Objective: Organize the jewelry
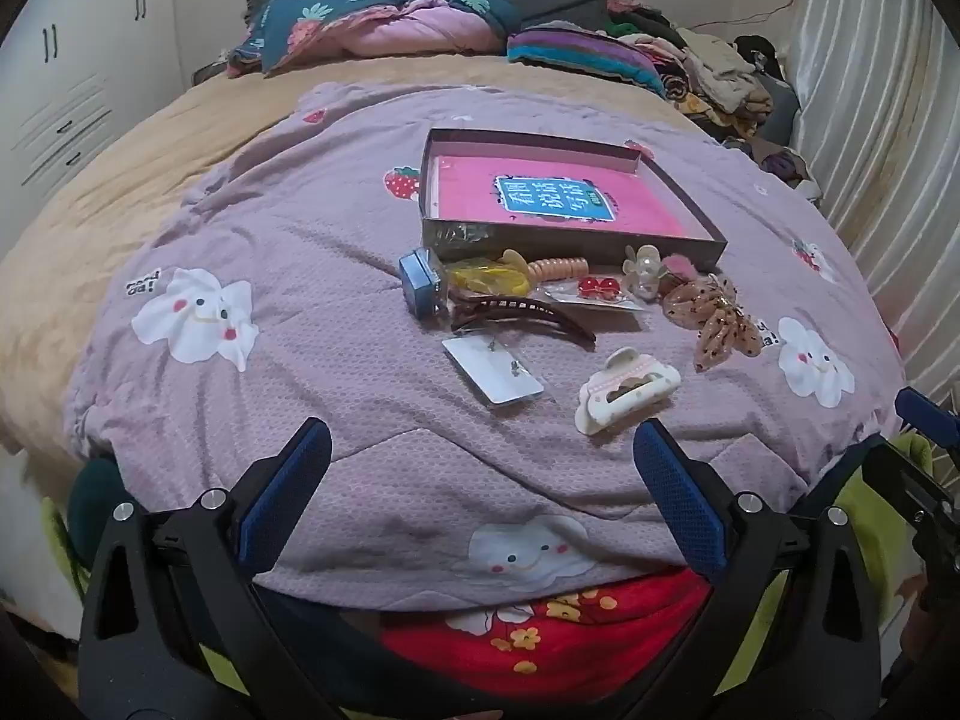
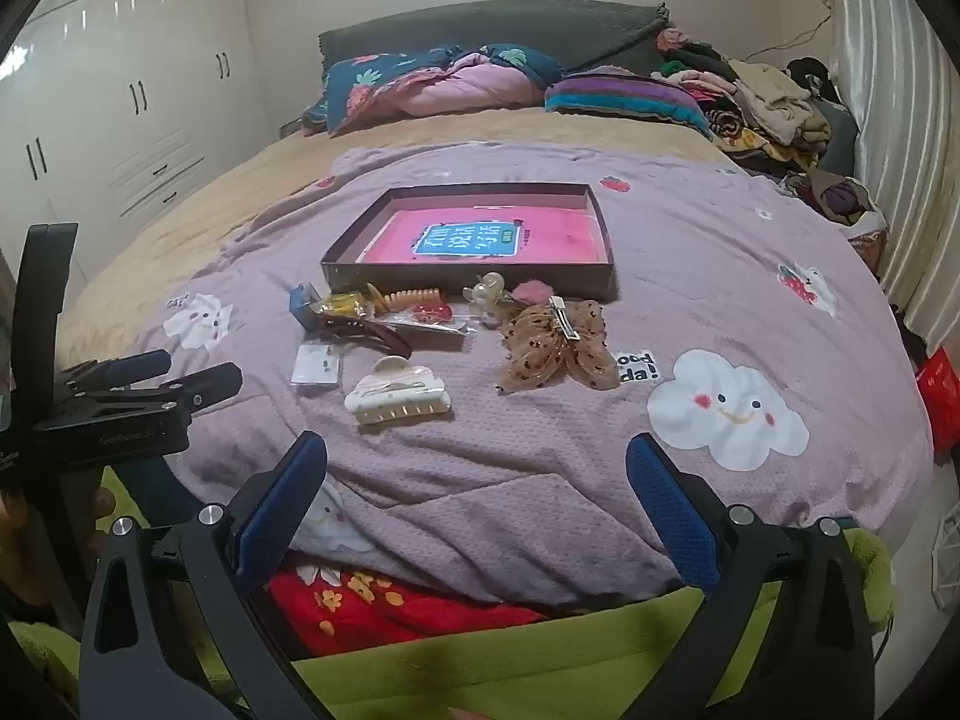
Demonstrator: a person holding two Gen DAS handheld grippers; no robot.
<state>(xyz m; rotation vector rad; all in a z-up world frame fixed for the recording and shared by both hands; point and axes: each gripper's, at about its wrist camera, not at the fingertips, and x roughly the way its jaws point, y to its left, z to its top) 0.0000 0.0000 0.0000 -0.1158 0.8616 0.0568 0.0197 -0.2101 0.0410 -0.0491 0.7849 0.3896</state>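
We hold both grippers spread wide and gripping nothing: the left gripper (image 1: 483, 492) and the right gripper (image 2: 477, 498) each show blue pads far apart, hovering over the near edge of the lilac quilt (image 1: 300, 276), well short of the jewelry.

Taking the shallow box (image 2: 468, 276) as our landmark, every piece lies outside it, on the quilt along its near wall. Nearest to us from that wall is the cream claw clip (image 2: 399, 399), alone and lying on its side. Just left of it rests a white earring card (image 2: 316, 365). To its right, and closer to the box, sprawls the dotted tan bow clip (image 2: 555, 348), its metal clasp facing up. Tight against the box's near wall sits a crowded cluster: a small blue case (image 1: 423, 285) at the left corner, yellow pieces, an orange coil tie (image 1: 558, 269), red beads on a card (image 1: 600, 288), a long dark banana clip (image 1: 522, 315) and a pearly flower clip (image 1: 642, 270). Inside the box we see only a pink book cover (image 1: 558, 198).

We judge that sorting has not started; the step in hand is the first approach. The claw clip looks the easiest opener for the right gripper: isolated, bulky, closest. The next move calls for reaching forward, lowering the pads astride its body, and closing gently, since the soft quilt will give underneath and the glossy shell could slip.
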